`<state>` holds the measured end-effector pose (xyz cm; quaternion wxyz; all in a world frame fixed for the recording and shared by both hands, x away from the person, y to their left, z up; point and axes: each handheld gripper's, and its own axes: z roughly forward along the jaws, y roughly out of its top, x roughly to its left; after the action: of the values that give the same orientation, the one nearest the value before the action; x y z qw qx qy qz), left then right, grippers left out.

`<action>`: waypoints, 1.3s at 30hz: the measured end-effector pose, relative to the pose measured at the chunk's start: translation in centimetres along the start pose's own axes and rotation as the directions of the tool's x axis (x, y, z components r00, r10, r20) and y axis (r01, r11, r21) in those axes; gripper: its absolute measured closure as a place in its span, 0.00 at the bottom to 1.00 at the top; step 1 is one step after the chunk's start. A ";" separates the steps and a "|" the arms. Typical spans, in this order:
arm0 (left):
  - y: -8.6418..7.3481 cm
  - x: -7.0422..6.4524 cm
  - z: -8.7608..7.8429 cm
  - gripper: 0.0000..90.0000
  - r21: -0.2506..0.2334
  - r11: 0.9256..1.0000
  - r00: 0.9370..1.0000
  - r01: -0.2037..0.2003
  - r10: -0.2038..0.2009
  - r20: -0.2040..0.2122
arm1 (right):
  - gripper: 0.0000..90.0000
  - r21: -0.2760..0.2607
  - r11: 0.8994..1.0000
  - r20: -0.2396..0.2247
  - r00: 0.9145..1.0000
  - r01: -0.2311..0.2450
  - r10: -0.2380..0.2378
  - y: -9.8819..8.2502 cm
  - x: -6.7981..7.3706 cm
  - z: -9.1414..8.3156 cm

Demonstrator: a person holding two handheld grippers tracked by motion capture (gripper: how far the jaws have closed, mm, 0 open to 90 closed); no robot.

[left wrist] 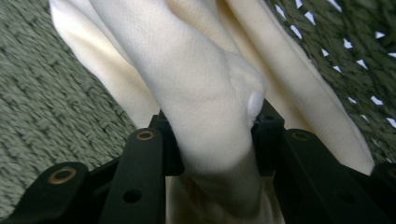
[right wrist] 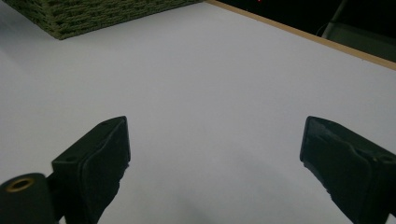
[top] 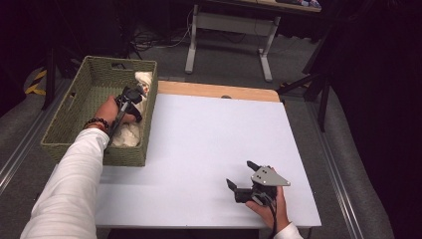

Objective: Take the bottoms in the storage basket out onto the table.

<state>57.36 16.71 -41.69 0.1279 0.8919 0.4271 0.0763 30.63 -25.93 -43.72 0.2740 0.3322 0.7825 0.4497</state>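
Gripping cloth (left wrist: 205, 93) beside basket wall (top: 151, 107)

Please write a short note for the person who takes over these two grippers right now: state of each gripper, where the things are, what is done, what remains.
Left gripper: inside the green woven basket, jaws shut on a fold of the cream-white cloth.
Right gripper: resting on the white table top near the front edge, jaws open, nothing between them.
Things: the cloth lies in the basket, at the table's left edge.
Done: cloth gripped.
Left: probably lift the cloth out onto the table; the right gripper is free to help.
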 end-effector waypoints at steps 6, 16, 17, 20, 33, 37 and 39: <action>-0.2 0.5 -1.4 0.75 -0.125 0.992 0.999 0.032 -0.036 -0.032 | 0.10 -0.004 1.000 0.010 1.000 -0.008 0.008 0.0 -0.3 -0.1; -0.6 0.2 -4.0 0.76 -0.240 0.970 0.995 0.043 -0.063 -0.077 | 0.11 -0.022 1.000 0.041 0.999 -0.016 0.017 0.2 -0.6 -0.3; -0.6 0.2 -4.0 0.76 -0.240 0.970 0.995 0.043 -0.063 -0.077 | 0.11 -0.022 1.000 0.041 0.999 -0.016 0.017 0.2 -0.6 -0.3; -0.9 -0.2 -5.0 0.76 -0.279 0.959 0.992 0.043 -0.074 -0.101 | 0.11 -0.022 1.000 0.053 0.999 -0.005 0.006 0.3 -0.7 -0.3; -3.3 -1.3 -8.8 0.77 -0.463 0.883 0.986 0.079 -0.139 -0.097 | 0.11 -0.100 0.994 0.080 0.996 -0.035 0.043 0.7 -1.7 -1.5; -4.3 -1.8 -9.6 0.77 -0.522 0.849 0.982 0.081 -0.158 -0.105 | 0.11 -0.109 0.993 0.083 0.995 -0.037 0.046 0.6 -1.8 -1.5; -4.8 -1.9 -10.0 0.77 -0.559 0.825 0.981 0.086 -0.168 -0.096 | 0.11 -0.107 0.993 0.078 0.996 -0.039 0.047 0.6 -1.8 -1.4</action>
<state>50.13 19.78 -33.56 0.3540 0.7788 0.4534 0.2502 30.89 -27.87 -42.35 0.3127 0.3516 0.7387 0.4826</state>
